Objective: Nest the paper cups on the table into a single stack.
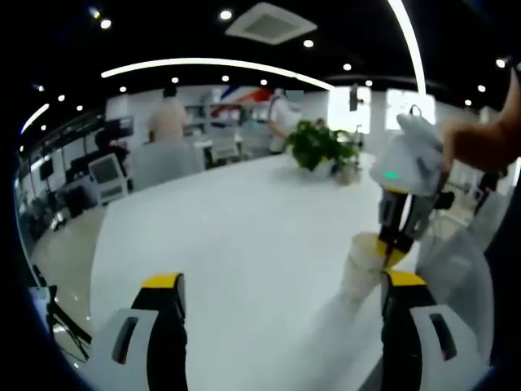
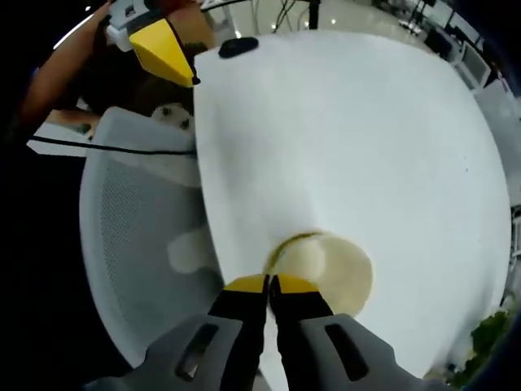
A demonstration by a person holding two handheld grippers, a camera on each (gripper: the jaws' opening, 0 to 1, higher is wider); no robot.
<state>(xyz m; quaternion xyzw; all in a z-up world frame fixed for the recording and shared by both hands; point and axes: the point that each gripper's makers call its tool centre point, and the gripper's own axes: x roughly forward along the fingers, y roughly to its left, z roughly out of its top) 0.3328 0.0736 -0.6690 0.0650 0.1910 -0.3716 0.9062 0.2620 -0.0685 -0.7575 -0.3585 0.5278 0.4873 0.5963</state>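
Observation:
A white paper cup (image 1: 362, 273) with a cream inside stands near the table's right edge in the left gripper view. My right gripper (image 1: 396, 248) comes down on it from above, pinching its rim. In the right gripper view I look down into the cup (image 2: 330, 269), with my right gripper (image 2: 269, 285) shut on the near rim. A second rim seems to sit inside it, but I cannot tell whether cups are nested. My left gripper (image 1: 281, 297) is open over the bare table, to the left of the cup. Its yellow tip (image 2: 167, 50) also shows off the table's far corner.
The white table (image 1: 236, 220) stretches far ahead. A potted plant (image 1: 321, 147) stands at its far end. A white mesh chair (image 2: 134, 220) is beside the table edge, and a small dark object (image 2: 238, 46) lies at a table corner. People stand in the background.

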